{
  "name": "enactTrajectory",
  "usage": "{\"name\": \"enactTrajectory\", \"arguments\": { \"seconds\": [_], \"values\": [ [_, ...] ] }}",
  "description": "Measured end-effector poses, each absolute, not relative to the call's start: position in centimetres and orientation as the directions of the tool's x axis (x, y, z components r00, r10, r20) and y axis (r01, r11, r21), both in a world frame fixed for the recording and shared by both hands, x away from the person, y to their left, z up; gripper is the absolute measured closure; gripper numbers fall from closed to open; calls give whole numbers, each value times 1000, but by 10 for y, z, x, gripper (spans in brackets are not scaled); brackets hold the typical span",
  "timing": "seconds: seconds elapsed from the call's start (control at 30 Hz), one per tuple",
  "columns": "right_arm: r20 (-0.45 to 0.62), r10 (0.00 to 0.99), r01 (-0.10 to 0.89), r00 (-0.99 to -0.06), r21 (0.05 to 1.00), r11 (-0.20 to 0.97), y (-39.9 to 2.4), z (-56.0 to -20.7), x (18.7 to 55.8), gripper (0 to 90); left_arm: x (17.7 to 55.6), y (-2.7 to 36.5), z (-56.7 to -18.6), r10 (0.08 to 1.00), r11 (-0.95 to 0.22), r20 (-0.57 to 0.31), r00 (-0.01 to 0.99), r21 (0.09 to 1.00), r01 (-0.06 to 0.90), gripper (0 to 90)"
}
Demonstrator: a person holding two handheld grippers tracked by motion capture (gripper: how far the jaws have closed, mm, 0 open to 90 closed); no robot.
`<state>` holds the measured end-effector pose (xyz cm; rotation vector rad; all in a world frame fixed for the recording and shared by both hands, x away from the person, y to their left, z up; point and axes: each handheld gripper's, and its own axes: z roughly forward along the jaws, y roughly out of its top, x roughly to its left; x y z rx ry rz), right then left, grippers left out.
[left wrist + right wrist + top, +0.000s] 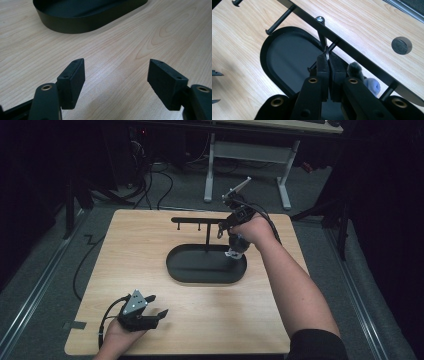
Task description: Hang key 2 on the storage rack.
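Right gripper [328,58] – jaws closed on a metal ring [327,53], from which a small grey-and-blue plush charm [364,80] hangs, held at the crossbar [352,48] of the black stand above the oval tray [176,270] | Left gripper [116,85] – jaws parted, nothing between them, rested on the wooden table [135,245] near its front edge.

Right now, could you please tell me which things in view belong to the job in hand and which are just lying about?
In the job:
- right gripper, shut on a small metal ring
- fluffy charm below the ring
- black stand with pegs on its bar

Lying about:
- left gripper, open, resting on the table
- desk and cables on the floor behind
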<state>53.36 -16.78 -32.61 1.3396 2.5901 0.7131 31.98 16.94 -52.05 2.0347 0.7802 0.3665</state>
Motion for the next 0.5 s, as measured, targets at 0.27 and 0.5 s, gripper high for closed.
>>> {"name": "enactTrajectory", "arguments": {
  "seconds": [0.27,0.5],
  "values": [
    [90,813,733,-575,497,463,-167,-323,533,828,320,169,-520,648,-401,-39,760,831,385,310],
    [92,808,725,-582,509,464,-170,-320,520,805,320,169,-521,648,-404,-37,761,830,384,310]
  ]
}}
